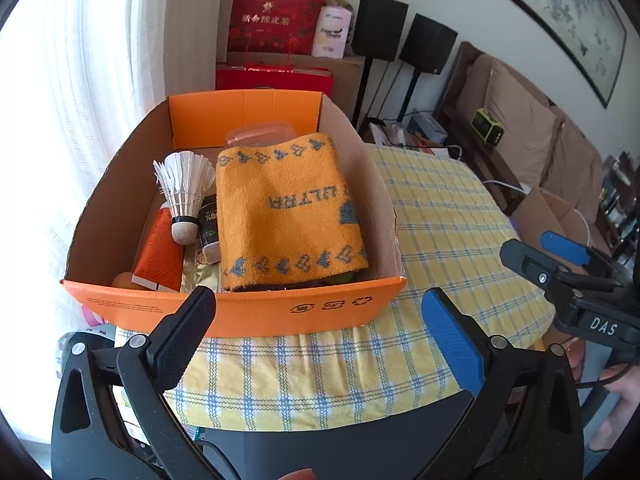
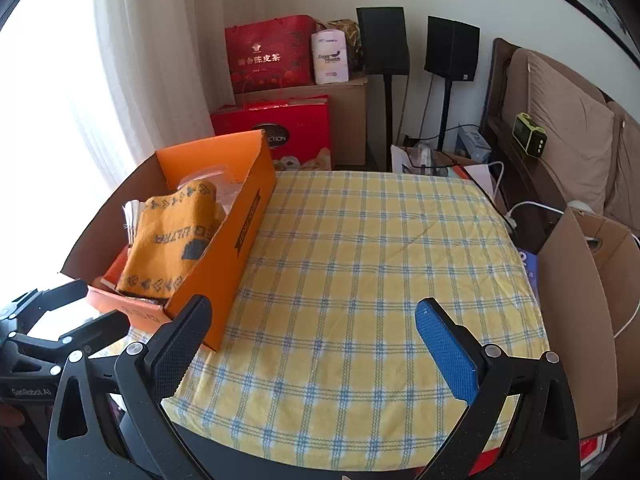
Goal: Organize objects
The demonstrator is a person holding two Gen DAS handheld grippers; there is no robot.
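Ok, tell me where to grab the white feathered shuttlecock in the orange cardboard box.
Grip the white feathered shuttlecock at its round cork head, coming from above. It stands exposed on top of the other items in the orange cardboard box, cork end toward the near wall; the feather skirt would probably crush.

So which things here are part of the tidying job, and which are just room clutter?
Part of the job:
- orange box
- folded orange towel
- shuttlecock
- orange tube
- small dark bottle
- left gripper and right gripper, jaws open and empty

Just lying about:
- red gift bags
- black speakers
- brown carton
- checked tablecloth
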